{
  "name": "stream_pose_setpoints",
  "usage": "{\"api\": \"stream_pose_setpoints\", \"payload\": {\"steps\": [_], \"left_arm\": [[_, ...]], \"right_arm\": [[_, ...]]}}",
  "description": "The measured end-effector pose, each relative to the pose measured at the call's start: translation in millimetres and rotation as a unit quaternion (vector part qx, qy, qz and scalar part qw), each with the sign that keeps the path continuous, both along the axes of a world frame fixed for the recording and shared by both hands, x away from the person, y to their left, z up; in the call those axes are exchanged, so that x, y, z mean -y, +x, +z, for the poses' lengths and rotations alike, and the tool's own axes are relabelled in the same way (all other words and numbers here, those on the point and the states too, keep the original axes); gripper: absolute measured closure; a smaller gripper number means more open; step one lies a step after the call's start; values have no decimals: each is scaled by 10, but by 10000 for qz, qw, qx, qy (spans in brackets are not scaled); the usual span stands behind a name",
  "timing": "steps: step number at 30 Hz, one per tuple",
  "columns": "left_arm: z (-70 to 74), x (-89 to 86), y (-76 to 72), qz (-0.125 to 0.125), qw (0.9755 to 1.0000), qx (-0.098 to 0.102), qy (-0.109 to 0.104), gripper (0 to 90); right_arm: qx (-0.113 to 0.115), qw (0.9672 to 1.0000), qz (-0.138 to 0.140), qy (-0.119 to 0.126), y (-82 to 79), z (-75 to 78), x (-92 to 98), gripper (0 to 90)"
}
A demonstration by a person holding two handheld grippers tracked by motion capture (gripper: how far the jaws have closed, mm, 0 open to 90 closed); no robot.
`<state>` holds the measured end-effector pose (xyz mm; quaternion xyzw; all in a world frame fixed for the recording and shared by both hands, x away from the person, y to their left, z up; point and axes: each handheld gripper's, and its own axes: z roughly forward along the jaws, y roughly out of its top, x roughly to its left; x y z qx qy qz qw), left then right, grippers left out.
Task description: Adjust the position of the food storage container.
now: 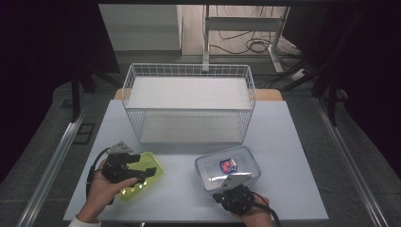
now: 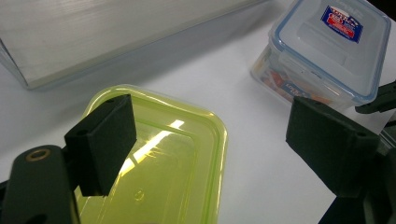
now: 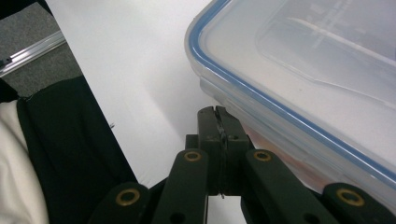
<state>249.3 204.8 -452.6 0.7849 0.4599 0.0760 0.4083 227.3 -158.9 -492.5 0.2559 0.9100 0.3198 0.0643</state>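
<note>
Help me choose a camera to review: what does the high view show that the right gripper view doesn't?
High view: the white wire basket, the yellow-green lidded container under the open left tongs, and the clear box's red-blue label.
Right gripper view: the right tongs pressed shut, tips beside the box's near wall; a dark sleeve at left.
Both: the blue-rimmed clear box on the white table.

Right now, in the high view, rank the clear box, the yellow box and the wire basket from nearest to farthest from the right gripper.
1. Clear box: right at the shut tips of the right gripper, near-right of the table.
2. Yellow box: off to the left, under the left gripper.
3. Wire basket: at the table's far side, centre.
</note>
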Motion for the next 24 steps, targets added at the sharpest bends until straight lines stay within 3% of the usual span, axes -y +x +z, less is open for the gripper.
{"api": "stream_pose_setpoints", "payload": {"steps": [5, 8, 9, 14, 18, 21, 24], "left_arm": [[2, 5, -16, 13, 10000, 1, -26, 155], [12, 9, -26, 15, 10000, 10, -60, 154], [20, 17, -30, 10, 10000, 12, -74, 153], [28, 52, -28, -24, 10000, 11, -61, 154], [43, 88, -8, -70, 9999, -7, -93, 154], [35, 124, 3, -120, 9999, -20, -86, 154], [14, 153, 4, -174, 9998, -47, -48, 154]], "right_arm": [[-23, 10000, 39, 71, -40, 34, 22, 884], [28, 9998, 10, 177, -96, 134, 112, 884], [115, 9994, -84, 318, -127, 243, 222, 884], [252, 9978, -384, 475, -102, 425, 463, 884], [429, 9940, -786, 632, 33, 624, 693, 884], [539, 9903, -1122, 612, 207, 773, 828, 884], [505, 9841, -1598, 589, 464, 785, 977, 885]]}}
